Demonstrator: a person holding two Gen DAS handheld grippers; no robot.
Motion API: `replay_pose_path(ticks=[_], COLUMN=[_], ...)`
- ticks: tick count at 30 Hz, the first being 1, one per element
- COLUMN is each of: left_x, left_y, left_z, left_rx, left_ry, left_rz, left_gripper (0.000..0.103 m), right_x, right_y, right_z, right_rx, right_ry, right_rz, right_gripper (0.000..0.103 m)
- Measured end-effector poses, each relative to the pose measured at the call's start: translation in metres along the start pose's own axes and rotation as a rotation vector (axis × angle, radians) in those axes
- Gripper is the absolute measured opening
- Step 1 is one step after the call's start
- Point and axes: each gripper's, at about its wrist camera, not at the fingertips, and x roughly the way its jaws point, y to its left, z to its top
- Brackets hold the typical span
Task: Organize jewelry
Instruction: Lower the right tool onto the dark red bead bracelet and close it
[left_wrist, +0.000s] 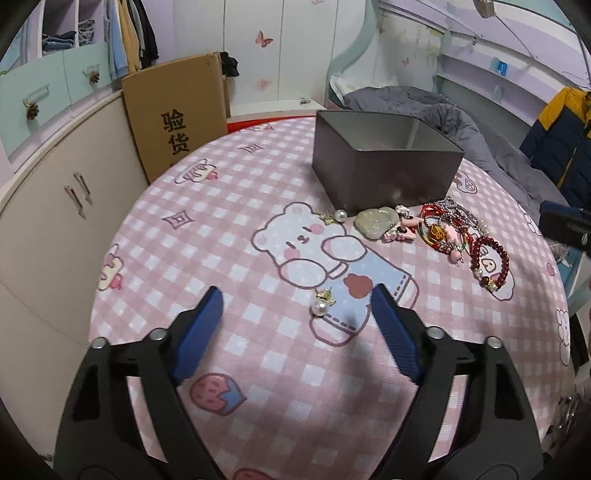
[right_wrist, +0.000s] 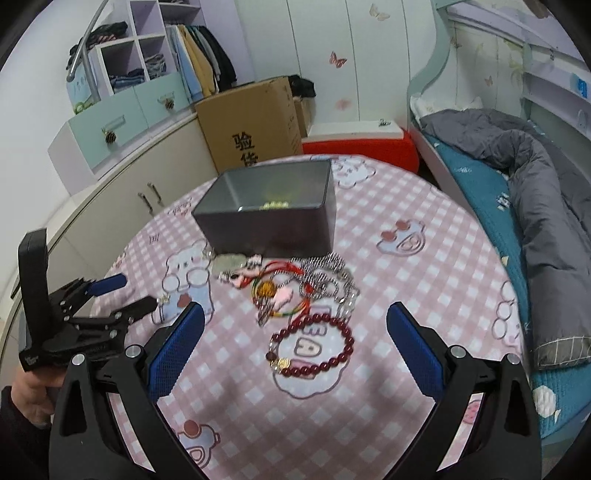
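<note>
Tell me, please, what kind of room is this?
Most likely a bedroom in a home. A bed with a grey duvet stands beside the table, clothes hang in an open wardrobe, and butterfly stickers decorate the wall.

Pink-checked tablecloth (left_wrist: 229, 236), grey box (left_wrist: 384, 173), dark-red bracelet (right_wrist: 312, 341).

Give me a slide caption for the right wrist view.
Open right hand-held gripper above a red bead bracelet near the jewelry box.
</note>
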Motion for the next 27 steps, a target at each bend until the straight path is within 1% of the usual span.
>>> replay_pose_path(ticks=[2,4,6,9,10,11,14,17,19,20,22,23,24,25,26,27], left_x=[0.005,0.009,0.011,0.012,0.012,0.012,0.011,0.008,0.006,0.006,0.006,0.006,0.005,0.004,0.003,0.001], left_y=[-0.002,-0.003,-0.005,-0.011,-0.011,-0.011,-0.014,-0.014,-0.014,-0.014,-0.014,-0.013,-0.013,-0.014,-0.014,-0.014], left_z=[-0.001,-0.002,-0.005,-0.007,-0.008,-0.007,-0.006,-0.004,-0.003,-0.002,-0.002,-0.001,-0.001,-0.001,-0.001,-0.001], left_rx=[0.008,0.01,0.017,0.037,0.032,0.028,0.034,0.031,0.029,0.028,0.027,0.027,0.027,0.027,0.028,0.028], left_ry=[0.014,0.036,0.052,0.06,0.061,0.061,0.061,0.051,0.044,0.043,0.041,0.041,0.04,0.038,0.035,0.032], left_rz=[-0.011,-0.045,-0.082,-0.13,-0.162,-0.176,-0.18,-0.182,-0.183,-0.183,-0.184,-0.184,-0.184,-0.186,-0.187,-0.187], left_gripper=[0.066,0.041,0.03,0.011,0.011,0.011,0.011,0.011,0.011,0.011,0.011,0.011,0.011,0.011,0.011,0.011], right_x=[0.004,0.006,0.007,0.01,0.011,0.012,0.017,0.02,0.026,0.029,0.038,0.043,0.051,0.056,0.056,0.055], right_y=[0.001,0.002,0.003,0.003,0.003,0.003,0.005,0.009,0.013,0.015,0.018,0.02,0.022,0.025,0.029,0.03], right_z=[-0.004,-0.006,-0.007,-0.01,-0.012,-0.013,-0.016,-0.018,-0.019,-0.019,-0.021,-0.023,-0.025,-0.029,-0.031,-0.032], right_rx=[-0.001,-0.005,-0.009,-0.008,-0.009,-0.009,-0.012,-0.027,-0.05,-0.058,-0.08,-0.092,-0.11,-0.159,-0.2,-0.215], right_ry=[0.013,0.022,0.028,0.038,0.042,0.047,0.063,0.078,0.093,0.102,0.117,0.129,0.148,0.147,0.13,0.13], right_rz=[0.008,0.014,0.017,0.024,0.027,0.032,0.049,0.081,0.099,0.104,0.11,0.106,0.089,0.044,0.012,0.006], right_gripper=[0.095,0.095,0.095,0.095,0.095,0.095,0.093,0.082,0.067,0.064,0.05,0.047,0.036,0.027,0.025,0.01])
